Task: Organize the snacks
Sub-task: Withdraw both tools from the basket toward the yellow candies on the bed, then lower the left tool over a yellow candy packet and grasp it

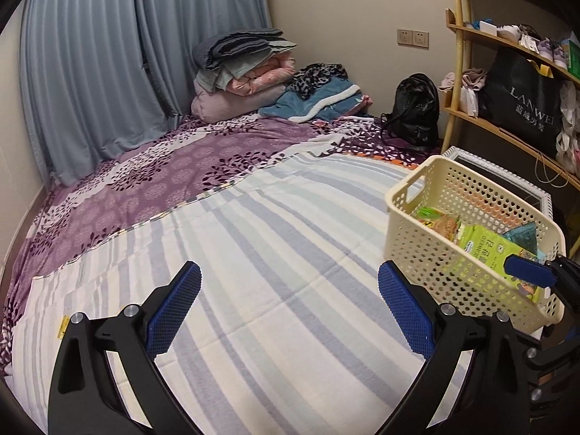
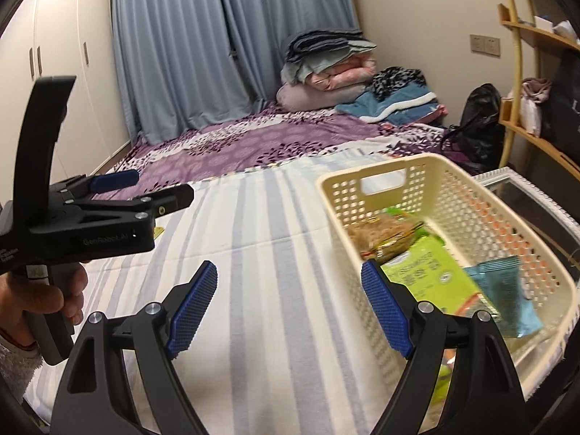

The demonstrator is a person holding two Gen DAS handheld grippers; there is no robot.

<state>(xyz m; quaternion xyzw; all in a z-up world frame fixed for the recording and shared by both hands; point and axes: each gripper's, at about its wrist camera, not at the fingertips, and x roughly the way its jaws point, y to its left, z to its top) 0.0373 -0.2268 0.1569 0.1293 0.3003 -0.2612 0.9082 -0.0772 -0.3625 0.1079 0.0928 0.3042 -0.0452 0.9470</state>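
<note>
Striped blue-and-white bedding (image 1: 275, 253) lies under both my empty, spread-apart tongs, left gripper (image 1: 290, 308) and right gripper (image 2: 290, 311), with the cream basket (image 2: 366, 185) of snacks (image 2: 427, 268) on its right edge, blue curtains (image 1: 108, 54) and wooden shelves (image 1: 507, 36) beyond.

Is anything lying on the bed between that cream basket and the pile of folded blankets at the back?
No. Both views show only bedding between the basket and the blanket pile: striped sheet, then purple floral cover.
</note>
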